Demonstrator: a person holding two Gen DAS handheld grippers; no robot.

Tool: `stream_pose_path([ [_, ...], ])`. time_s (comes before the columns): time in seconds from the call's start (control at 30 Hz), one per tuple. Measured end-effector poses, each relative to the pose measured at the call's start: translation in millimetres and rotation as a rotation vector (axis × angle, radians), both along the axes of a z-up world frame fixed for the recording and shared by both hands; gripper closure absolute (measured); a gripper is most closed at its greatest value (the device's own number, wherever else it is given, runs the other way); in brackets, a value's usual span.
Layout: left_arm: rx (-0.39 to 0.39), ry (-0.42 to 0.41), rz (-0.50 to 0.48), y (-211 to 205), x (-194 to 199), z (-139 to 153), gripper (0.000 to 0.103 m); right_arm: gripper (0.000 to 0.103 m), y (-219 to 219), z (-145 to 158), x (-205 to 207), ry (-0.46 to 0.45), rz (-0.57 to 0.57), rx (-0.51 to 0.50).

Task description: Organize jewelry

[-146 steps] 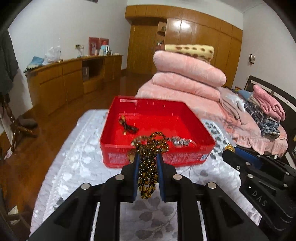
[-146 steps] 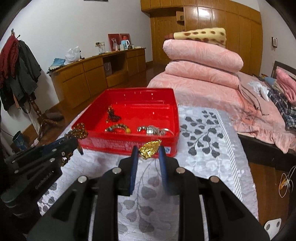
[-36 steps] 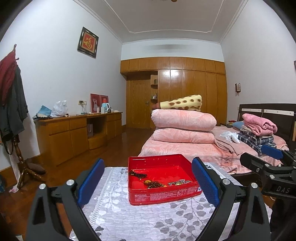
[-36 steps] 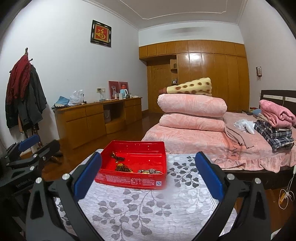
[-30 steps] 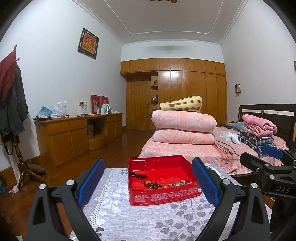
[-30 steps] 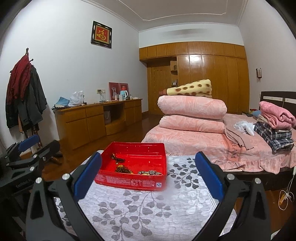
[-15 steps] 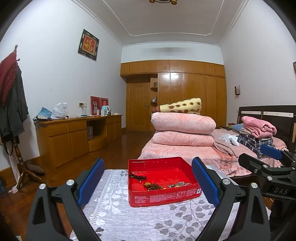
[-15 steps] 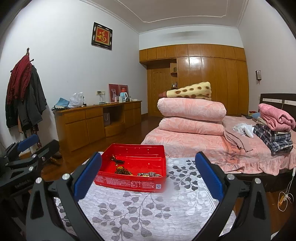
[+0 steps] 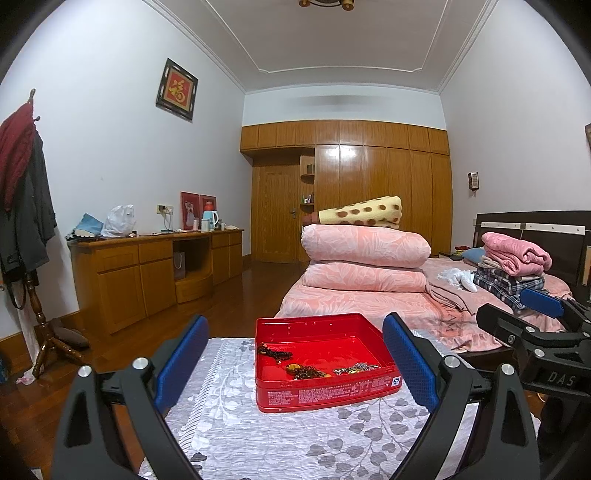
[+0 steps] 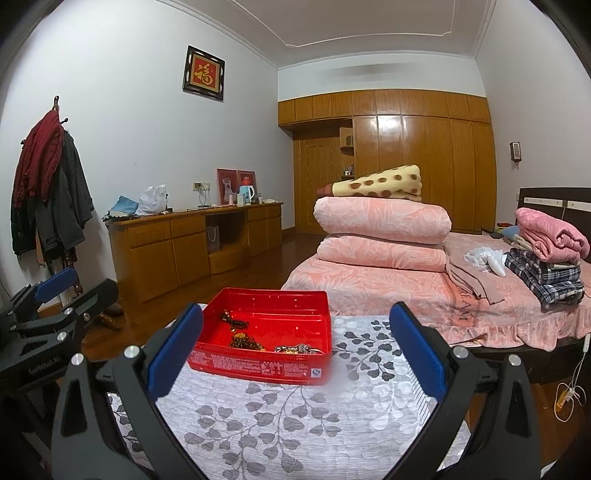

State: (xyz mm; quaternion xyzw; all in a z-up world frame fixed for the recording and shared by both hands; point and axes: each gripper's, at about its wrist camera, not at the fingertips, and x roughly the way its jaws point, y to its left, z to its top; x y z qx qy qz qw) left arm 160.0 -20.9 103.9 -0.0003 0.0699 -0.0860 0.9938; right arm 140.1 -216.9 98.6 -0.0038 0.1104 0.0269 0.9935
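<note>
In the red tin (image 9: 325, 391), the beaded bracelets (image 9: 306, 371) look light, limp and slippery; pinch a bunched strand. Left gripper (image 9: 295, 363) and right gripper (image 10: 295, 347) both gape wide, holding nothing.

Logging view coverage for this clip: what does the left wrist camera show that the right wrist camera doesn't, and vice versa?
Only the left wrist view shows the ceiling lamp and the right gripper at its right edge. Only the right wrist view shows the left gripper at its left edge and a white cable on the floor. Both show the red tin holding jewelry on the leaf-patterned cloth, with open jaws.
</note>
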Motion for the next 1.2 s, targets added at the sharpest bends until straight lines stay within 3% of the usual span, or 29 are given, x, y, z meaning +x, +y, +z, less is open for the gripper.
stream_pose_path([
  [1.2, 0.005, 0.001, 0.009, 0.3, 1.9, -0.1, 0.010, 0.005, 3.9, 1.8, -0.2, -0.004, 0.007, -0.006],
])
